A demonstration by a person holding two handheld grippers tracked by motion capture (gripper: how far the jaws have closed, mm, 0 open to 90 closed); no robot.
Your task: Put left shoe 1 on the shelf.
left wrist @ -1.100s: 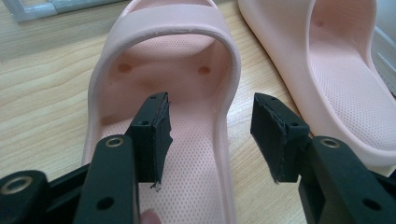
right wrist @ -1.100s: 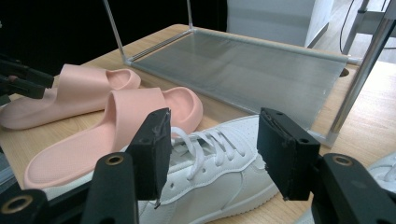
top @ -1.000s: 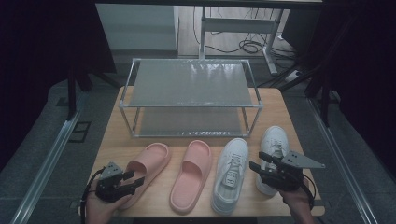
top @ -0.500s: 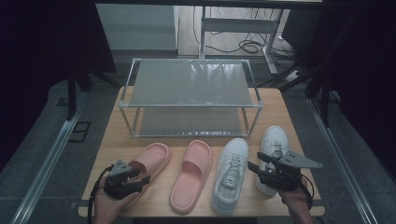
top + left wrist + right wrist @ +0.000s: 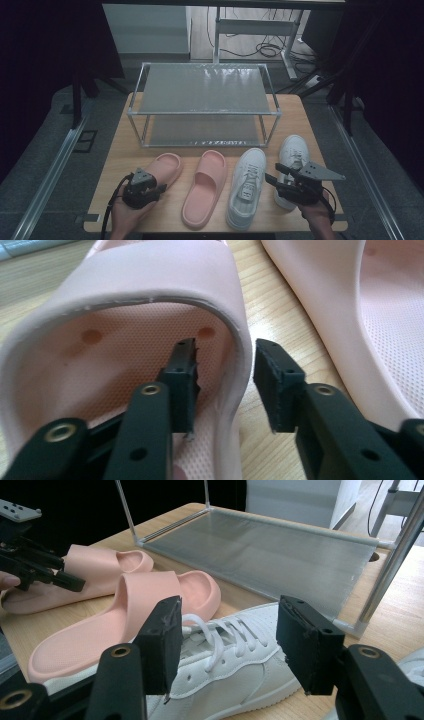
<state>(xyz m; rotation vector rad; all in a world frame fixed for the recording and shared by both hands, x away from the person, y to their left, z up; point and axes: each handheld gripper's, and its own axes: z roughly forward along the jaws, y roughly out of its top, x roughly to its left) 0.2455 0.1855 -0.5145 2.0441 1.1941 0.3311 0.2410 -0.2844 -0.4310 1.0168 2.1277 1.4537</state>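
The left gripper (image 5: 159,188) has slid in to the heel of the left pink slipper (image 5: 162,170). Its jaws have just been closing, now straddling the slipper's side wall.

Each claw is matte black: the left claw (image 5: 159,188) trails a dark cable, and the right claw (image 5: 270,178) carries a grey three-cornered plate (image 5: 320,171) on top. Close up, the black arms show brass-ringed rivet holes (image 5: 150,389) and worn, ragged-edged rubber pads (image 5: 162,635).

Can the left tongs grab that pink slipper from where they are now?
Probably yes. The left tongs already straddle the left pink slipper's side wall, one jaw inside, one outside, and have just been closing on it; nothing blocks them.
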